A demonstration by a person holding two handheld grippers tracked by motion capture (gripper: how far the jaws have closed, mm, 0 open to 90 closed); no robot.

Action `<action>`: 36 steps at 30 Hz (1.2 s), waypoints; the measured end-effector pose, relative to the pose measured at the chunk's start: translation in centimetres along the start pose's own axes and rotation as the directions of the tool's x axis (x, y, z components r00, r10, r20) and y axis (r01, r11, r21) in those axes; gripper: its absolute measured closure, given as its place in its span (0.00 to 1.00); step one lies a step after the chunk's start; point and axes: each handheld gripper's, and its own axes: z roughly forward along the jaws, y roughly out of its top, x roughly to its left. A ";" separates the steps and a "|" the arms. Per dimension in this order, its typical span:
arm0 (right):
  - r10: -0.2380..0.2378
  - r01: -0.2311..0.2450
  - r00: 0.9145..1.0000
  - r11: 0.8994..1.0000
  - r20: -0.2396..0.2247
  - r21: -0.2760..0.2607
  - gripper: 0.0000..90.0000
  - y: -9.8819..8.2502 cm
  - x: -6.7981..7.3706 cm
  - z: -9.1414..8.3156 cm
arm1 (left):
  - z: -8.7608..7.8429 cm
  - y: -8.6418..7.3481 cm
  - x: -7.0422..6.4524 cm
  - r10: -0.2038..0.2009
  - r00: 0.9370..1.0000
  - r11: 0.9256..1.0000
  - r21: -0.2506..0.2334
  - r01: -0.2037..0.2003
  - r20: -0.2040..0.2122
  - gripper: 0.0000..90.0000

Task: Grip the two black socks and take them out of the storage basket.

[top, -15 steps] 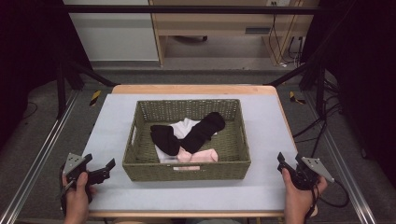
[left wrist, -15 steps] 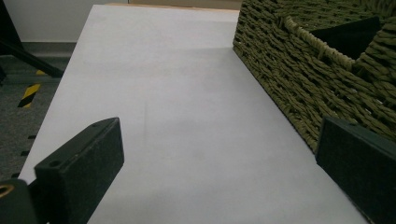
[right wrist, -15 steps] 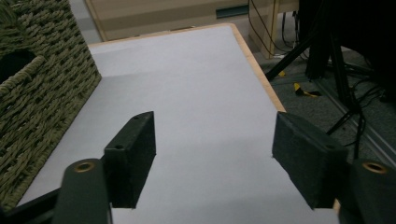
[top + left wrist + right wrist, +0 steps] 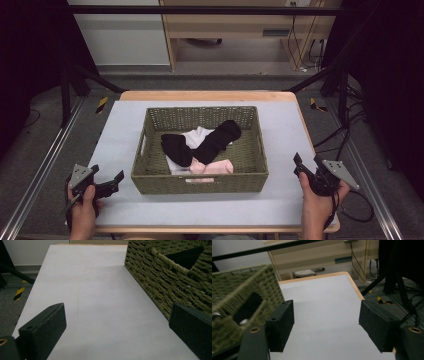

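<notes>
A woven olive basket sits mid-table on the grey mat. Inside it lie a long black sock, a second black sock, a white piece of cloth and a pink sock. My left gripper rests by the basket's front left corner, jaws open and empty. In the left gripper view its jaws are spread over bare mat with the basket wall on the right. My right gripper is held at the table's front right, open and empty. The basket's side handle hole lies to its left.
The grey mat covers a wooden table whose rim shows at the far side. Black frame posts stand at both sides, cables trail on the floor at right, and a wooden cabinet stands behind.
</notes>
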 end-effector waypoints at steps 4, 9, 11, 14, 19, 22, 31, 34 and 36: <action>-0.001 0.001 0.999 1.000 -0.053 0.001 0.30 1.5 1.3 0.1 | 0.0 0.0 -0.1 0.004 1.000 1.000 0.005 -0.004 0.002 0.02; 0.016 -0.017 0.994 1.000 -0.104 -0.013 0.29 3.3 3.4 0.3 | 0.0 0.0 -0.2 0.020 1.000 1.000 0.005 -0.020 0.002 0.02; 0.006 -0.007 0.992 1.000 -0.126 -0.008 0.29 4.2 4.8 0.9 | 0.1 0.0 -0.2 0.021 1.000 1.000 0.009 -0.021 0.004 0.02; 0.001 -0.003 0.991 1.000 -0.135 -0.010 0.29 4.7 5.5 1.2 | 0.1 0.0 -0.1 0.016 1.000 1.000 0.011 -0.016 0.009 0.02; -0.005 0.005 0.986 1.000 -0.164 0.000 0.29 5.9 8.0 2.5 | 0.1 0.1 -0.1 0.017 1.000 1.000 0.014 -0.017 0.017 0.02; -0.009 0.012 0.983 1.000 -0.183 0.012 0.29 6.3 9.1 3.0 | 0.1 0.1 -0.1 0.020 1.000 1.000 0.015 -0.021 0.018 0.02; -0.038 0.051 0.973 0.998 -0.227 0.049 0.29 7.3 13.2 5.3 | 0.1 0.1 0.0 0.012 1.000 1.000 0.016 -0.012 0.021 0.02; -0.052 0.069 0.970 0.996 -0.236 0.065 0.29 7.5 15.1 6.4 | 0.2 0.1 0.0 0.008 1.000 1.000 0.022 -0.008 0.021 0.02; -0.055 0.076 0.968 0.994 -0.247 0.076 0.30 7.7 16.0 7.0 | 0.2 0.1 0.0 0.010 1.000 1.000 0.021 -0.010 0.020 0.02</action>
